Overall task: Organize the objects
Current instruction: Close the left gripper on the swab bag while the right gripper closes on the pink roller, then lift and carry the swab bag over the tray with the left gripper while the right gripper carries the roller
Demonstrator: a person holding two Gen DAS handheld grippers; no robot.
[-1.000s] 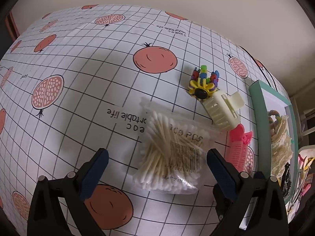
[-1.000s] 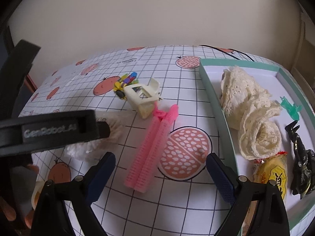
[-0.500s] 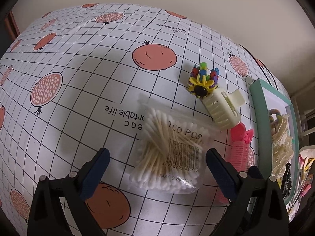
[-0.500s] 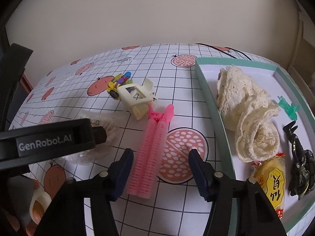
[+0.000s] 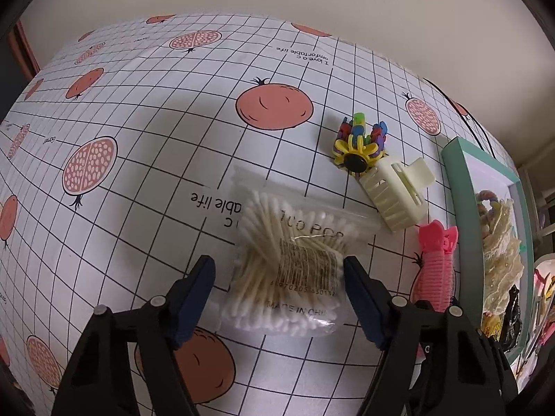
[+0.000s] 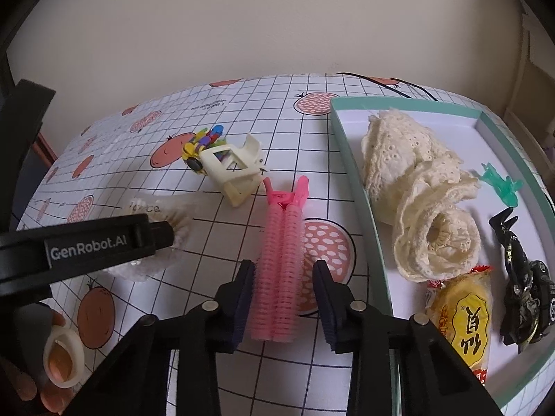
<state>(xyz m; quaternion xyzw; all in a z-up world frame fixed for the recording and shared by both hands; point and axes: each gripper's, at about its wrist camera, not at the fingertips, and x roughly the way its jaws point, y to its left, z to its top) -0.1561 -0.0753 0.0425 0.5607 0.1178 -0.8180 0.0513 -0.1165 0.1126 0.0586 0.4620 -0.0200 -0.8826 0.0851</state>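
Note:
A clear bag of cotton swabs lies flat on the pomegranate-print tablecloth. My left gripper is open and low over it, one finger on each side of the bag's near half. The right finger is at the bag's edge and the left one stands a little off it. A pink hair roller clip lies lengthwise on the cloth. My right gripper is open and straddles its near end closely, the left pad brushing the roller's fuzz. The roller also shows in the left wrist view.
A cream claw clip and a bundle of small coloured clips lie behind the bag. On the right, a teal-rimmed tray holds cream lace, a yellow snack packet, a black clip and a green clip. A hand is at lower left.
Both grippers have narrowed from wide open. The left one came down around the swab bag. The right one moved left and forward until it straddled the pink roller clip.

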